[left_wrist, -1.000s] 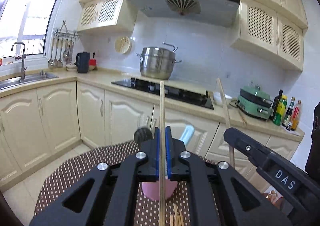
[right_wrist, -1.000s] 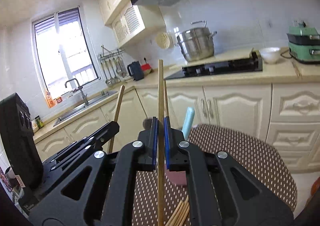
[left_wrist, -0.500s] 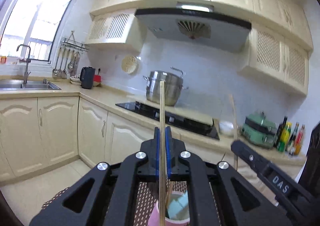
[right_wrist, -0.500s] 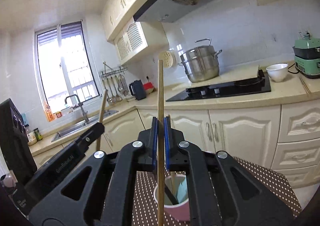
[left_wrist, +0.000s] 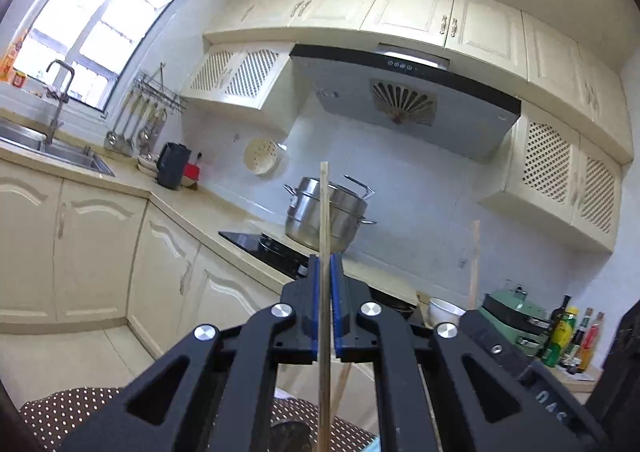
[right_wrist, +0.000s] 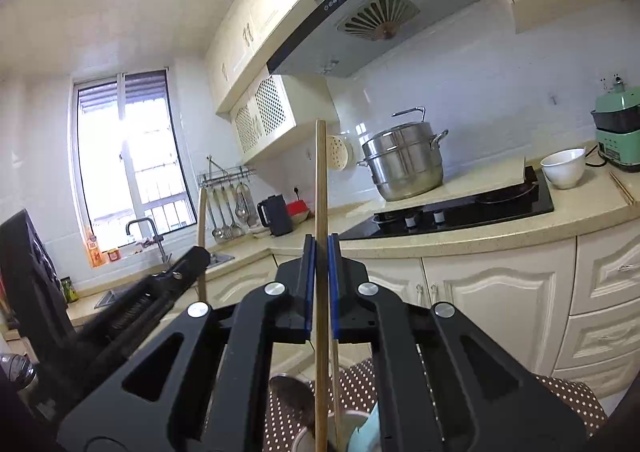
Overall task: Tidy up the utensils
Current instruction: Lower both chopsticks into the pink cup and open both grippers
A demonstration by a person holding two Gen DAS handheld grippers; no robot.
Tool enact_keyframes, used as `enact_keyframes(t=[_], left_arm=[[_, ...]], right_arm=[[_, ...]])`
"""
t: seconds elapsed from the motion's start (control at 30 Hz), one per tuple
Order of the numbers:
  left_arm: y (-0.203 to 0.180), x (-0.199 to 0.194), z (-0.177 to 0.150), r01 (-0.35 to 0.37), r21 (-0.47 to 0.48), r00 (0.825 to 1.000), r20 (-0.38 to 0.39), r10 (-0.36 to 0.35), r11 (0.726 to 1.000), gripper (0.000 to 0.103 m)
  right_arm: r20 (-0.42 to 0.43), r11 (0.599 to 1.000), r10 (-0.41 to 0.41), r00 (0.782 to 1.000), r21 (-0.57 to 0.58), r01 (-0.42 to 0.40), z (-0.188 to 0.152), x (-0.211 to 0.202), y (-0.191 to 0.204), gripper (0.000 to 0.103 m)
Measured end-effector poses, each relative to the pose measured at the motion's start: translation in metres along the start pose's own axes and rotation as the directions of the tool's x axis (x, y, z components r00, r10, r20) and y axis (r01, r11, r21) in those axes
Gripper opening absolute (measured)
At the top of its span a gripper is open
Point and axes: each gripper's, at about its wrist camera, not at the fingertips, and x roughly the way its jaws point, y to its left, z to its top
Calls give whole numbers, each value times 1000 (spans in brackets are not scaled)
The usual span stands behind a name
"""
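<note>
My left gripper (left_wrist: 325,280) is shut on a wooden chopstick (left_wrist: 324,212) that stands upright between its blue pads. My right gripper (right_wrist: 320,264) is shut on another wooden chopstick (right_wrist: 320,180), also upright. Each gripper shows in the other's view: the right one (left_wrist: 532,368) with its chopstick (left_wrist: 475,260), the left one (right_wrist: 160,292) with its chopstick (right_wrist: 202,232). Below the right gripper the rim of a cup (right_wrist: 356,418) holds a dark spoon (right_wrist: 292,396), a light blue utensil (right_wrist: 366,432) and another chopstick (right_wrist: 335,372). The cup stands on a brown dotted tablecloth (right_wrist: 360,384).
Kitchen counter (right_wrist: 480,232) runs behind with a black hob (right_wrist: 460,208), a steel steamer pot (right_wrist: 404,164), a white bowl (right_wrist: 564,168) and a green appliance (right_wrist: 618,128). A sink (left_wrist: 60,154), kettle (left_wrist: 172,164) and hanging ladles (left_wrist: 136,124) are at left. Bottles (left_wrist: 572,336) stand at right.
Both grippers have tilted upward, each still holding its chopstick. The cup and tablecloth have dropped to the bottom edge of the views.
</note>
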Motion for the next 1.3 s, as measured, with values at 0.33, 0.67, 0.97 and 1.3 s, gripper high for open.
enact_keyframes(t=[0.33, 0.67, 0.97, 1.3], left_arm=[[10, 46, -32, -18, -45, 999, -38, 17, 999, 5], [0, 32, -50, 9, 91, 995, -96, -1, 996, 6], [-11, -2, -67, 42, 313, 989, -151, 6, 949, 18], [5, -22, -67, 34, 317, 977, -211, 36, 948, 42]], right_arm=[[-4, 1000, -15, 1000, -7, 15, -15, 18, -15, 6], [-69, 1000, -8, 998, 0, 8, -34, 20, -20, 7], [-168, 1000, -17, 986, -15, 15, -50, 12, -17, 7], [-234, 996, -82, 969, -49, 72, -55, -9, -18, 8]])
